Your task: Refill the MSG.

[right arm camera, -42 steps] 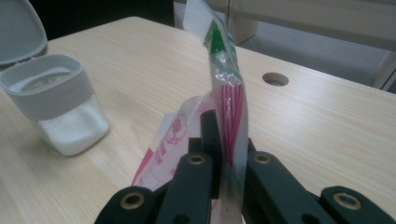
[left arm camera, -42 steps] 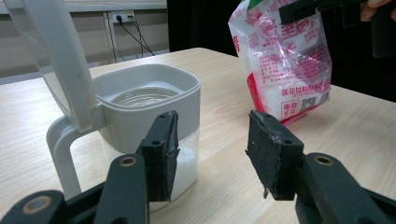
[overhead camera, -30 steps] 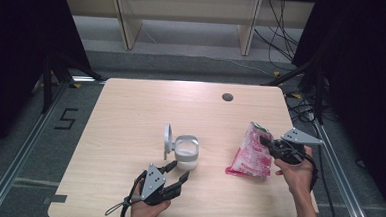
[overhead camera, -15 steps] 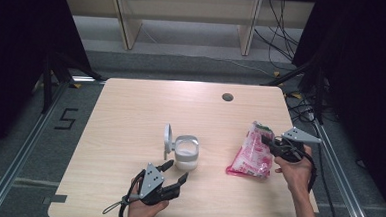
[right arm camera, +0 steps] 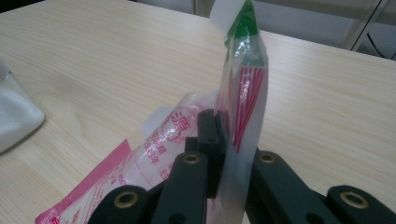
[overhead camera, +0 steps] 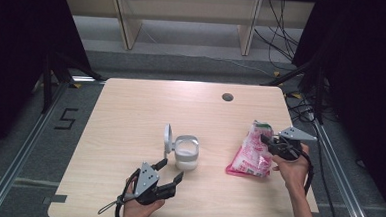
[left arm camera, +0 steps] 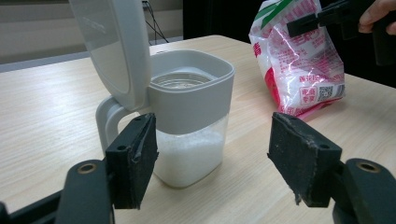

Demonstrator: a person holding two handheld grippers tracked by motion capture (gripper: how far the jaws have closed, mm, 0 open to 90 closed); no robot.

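Table [overhead camera: 130, 115]: my landmark is canister [overhead camera: 186, 153], near front centre. From high view I see its lid [overhead camera: 167, 138] flipped up on left side; left gripper view adds white granules filling lower half. Pink bag [overhead camera: 251, 151] lies right of canister, well apart. Right gripper [overhead camera: 265, 140] clamped on bag's upper edge; right gripper view shows film pinched between jaws. Left gripper [overhead camera: 170, 170] just in front of canister, jaws spread wide, empty. Versus 1.0 s ago: nothing shifted noticeably.

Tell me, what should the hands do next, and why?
Probably close the left gripper on the container. Its lid is flipped open, its jaws stand open on either side, and the right gripper already pinches the bag, so steadying it seems sensible before pouring.
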